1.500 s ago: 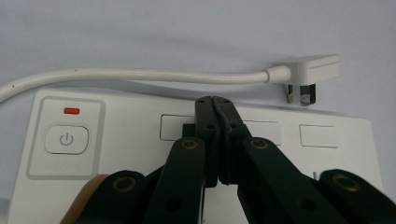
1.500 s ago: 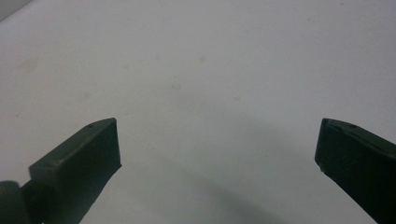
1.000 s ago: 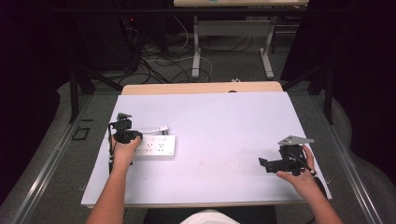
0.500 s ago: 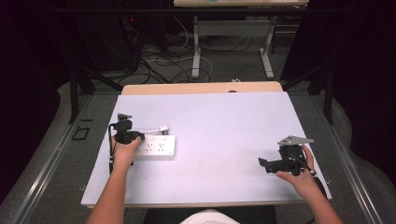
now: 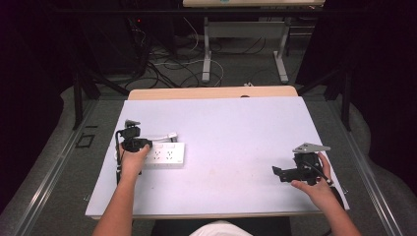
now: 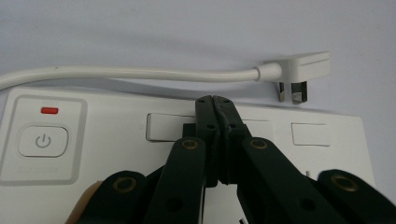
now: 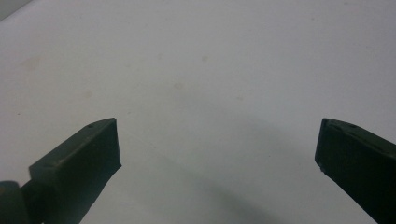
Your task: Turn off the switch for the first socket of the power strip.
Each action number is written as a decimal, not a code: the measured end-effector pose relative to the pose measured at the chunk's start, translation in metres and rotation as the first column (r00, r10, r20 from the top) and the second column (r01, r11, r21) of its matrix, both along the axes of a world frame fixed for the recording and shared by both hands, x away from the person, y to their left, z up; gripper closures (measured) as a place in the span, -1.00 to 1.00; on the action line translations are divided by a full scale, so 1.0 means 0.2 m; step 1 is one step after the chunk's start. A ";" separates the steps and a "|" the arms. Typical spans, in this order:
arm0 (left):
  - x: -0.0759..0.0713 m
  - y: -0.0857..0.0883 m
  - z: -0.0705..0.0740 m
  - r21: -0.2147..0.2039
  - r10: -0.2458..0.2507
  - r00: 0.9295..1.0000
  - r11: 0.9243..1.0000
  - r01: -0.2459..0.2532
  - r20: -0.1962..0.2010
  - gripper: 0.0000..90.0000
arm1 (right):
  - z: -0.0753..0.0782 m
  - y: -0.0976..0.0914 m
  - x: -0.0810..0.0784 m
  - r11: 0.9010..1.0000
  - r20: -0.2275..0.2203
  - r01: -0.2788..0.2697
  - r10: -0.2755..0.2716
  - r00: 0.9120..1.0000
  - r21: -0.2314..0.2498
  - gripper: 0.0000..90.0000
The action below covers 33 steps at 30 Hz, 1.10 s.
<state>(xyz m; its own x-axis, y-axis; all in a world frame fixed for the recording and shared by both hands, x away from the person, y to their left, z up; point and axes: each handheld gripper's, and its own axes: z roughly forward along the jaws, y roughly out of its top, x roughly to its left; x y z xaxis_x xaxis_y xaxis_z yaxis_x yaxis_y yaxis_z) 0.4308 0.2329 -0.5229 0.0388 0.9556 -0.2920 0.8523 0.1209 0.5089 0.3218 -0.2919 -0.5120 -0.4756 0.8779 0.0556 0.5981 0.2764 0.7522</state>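
The power strip lies at the left of the worktop, long axis left to right, directly under the left tool, whose jaws are pressed together, empty. The right tool, jaws wide apart, sits well away at lower right.

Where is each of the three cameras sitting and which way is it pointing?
High view: above the person's side, looking forward and down on the table; both forearms, left gripper, right gripper.
Left gripper view: on the left gripper, looking along its shut jaws, over the power strip, to the cord and plug.
Right gripper view: on the right gripper, looking at bare table between its open jaws.
Shared: the high and left gripper views both show the power strip.
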 end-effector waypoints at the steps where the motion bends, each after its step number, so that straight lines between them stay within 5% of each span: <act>1: 0.00 0.00 0.00 0.000 -0.001 1.000 1.000 0.001 -0.001 1.00 | 0.00 0.00 0.00 1.000 -0.002 0.002 -0.002 1.000 0.000 -1.00; 24: -0.01 0.02 0.01 -0.001 -0.006 1.000 1.000 0.006 -0.010 0.99 | 0.00 0.00 0.00 1.000 0.002 0.003 -0.003 1.000 0.000 -1.00; 33: -0.03 0.02 0.03 -0.015 -0.005 1.000 1.000 0.005 0.024 0.98 | 0.00 0.00 0.00 1.000 0.006 -0.003 0.003 1.000 -0.002 -1.00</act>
